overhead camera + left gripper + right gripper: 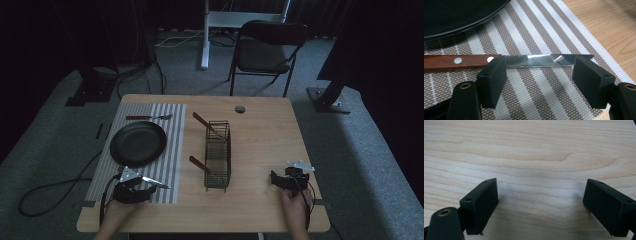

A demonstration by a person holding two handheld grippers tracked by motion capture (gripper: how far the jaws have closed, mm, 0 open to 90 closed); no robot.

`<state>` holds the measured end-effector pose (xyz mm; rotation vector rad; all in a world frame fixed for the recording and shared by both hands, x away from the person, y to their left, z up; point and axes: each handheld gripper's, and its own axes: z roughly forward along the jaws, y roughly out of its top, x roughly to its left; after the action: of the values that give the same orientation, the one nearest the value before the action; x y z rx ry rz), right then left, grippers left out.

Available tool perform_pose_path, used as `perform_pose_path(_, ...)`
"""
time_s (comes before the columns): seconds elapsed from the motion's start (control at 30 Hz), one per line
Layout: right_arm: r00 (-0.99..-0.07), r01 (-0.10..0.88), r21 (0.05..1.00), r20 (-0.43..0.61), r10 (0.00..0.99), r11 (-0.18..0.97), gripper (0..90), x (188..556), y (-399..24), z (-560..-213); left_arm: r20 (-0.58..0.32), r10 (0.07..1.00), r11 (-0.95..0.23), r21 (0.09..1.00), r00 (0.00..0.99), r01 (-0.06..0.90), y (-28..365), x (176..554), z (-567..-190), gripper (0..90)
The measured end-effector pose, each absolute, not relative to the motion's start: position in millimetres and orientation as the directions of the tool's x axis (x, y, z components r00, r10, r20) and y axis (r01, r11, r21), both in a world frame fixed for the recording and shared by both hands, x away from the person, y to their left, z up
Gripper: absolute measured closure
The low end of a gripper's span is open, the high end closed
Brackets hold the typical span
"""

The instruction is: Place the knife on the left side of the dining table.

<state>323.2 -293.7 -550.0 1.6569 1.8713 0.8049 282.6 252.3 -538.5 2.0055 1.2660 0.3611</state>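
A knife with a wooden handle and a steel blade lies flat on the striped placemat. My left gripper stands open just short of it, one jaw at each end of the blade, nothing between them. In the high view this gripper is at the mat's front edge, with the knife blade sticking out to its right. My right gripper rests near the table's front right, open over bare wood.
A black plate sits on the placemat with a fork beyond it. A wire rack stands mid-table holding two wooden-handled utensils. A chair stands behind the table. Cables trail off the left side.
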Motion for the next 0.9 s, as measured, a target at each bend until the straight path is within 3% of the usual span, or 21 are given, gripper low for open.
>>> perform_pose_path(0.53, -0.125, 0.69, 0.72, 0.01, 0.992, 0.08, 11.8, 323, -294, -550, -0.128, 0.865, -0.263, 0.706, 0.484, 0.657, 243, 290, -539, 28.7)
perform_pose_path(0.9, -0.125, 0.69, 0.72, 0.01, 0.992, 0.08, 11.8, 323, -294, -550, -0.088, 0.888, -0.274, 0.689, 0.452, 0.671, 265, 253, -533, 28.8)
